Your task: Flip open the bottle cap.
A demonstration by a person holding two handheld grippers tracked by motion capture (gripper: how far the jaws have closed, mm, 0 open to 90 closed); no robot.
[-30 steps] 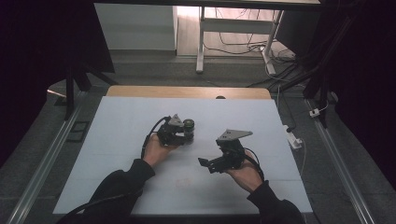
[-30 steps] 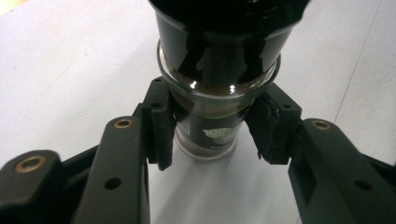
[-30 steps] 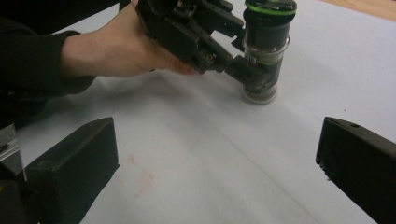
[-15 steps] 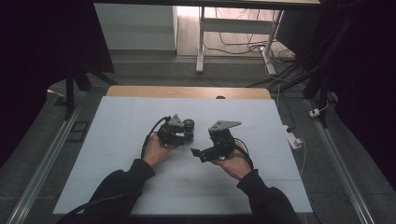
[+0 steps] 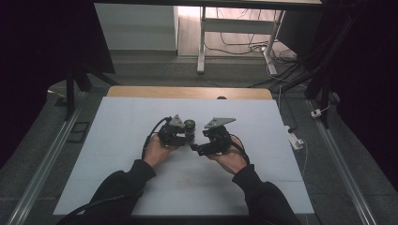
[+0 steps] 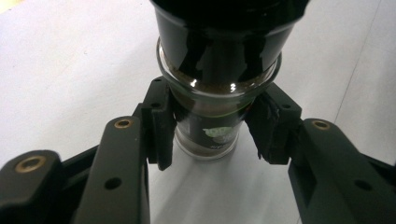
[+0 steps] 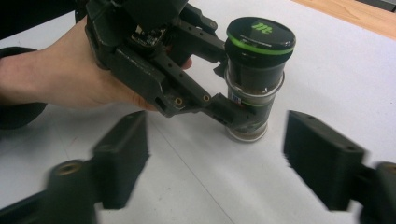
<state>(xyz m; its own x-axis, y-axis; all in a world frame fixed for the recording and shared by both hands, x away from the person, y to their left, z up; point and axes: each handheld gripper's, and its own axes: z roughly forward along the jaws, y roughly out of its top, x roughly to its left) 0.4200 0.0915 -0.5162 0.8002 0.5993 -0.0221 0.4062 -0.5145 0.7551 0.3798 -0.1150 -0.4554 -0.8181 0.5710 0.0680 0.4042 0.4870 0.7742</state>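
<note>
Jar (image 7: 254,79) stood upright mid-counter (image 5: 117,140), clamped at its glass body by the left tongs (image 6: 210,135), while the right tongs (image 7: 219,158), empty and just narrowing, approached, next judged to grip the black lid (image 7: 260,35).

The jar (image 7: 252,100) is clear glass with brown powder inside; its lid (image 7: 260,35) is black with a green ring and a green logo. The surface (image 5: 117,140) is white with a tan wooden far edge.
</note>
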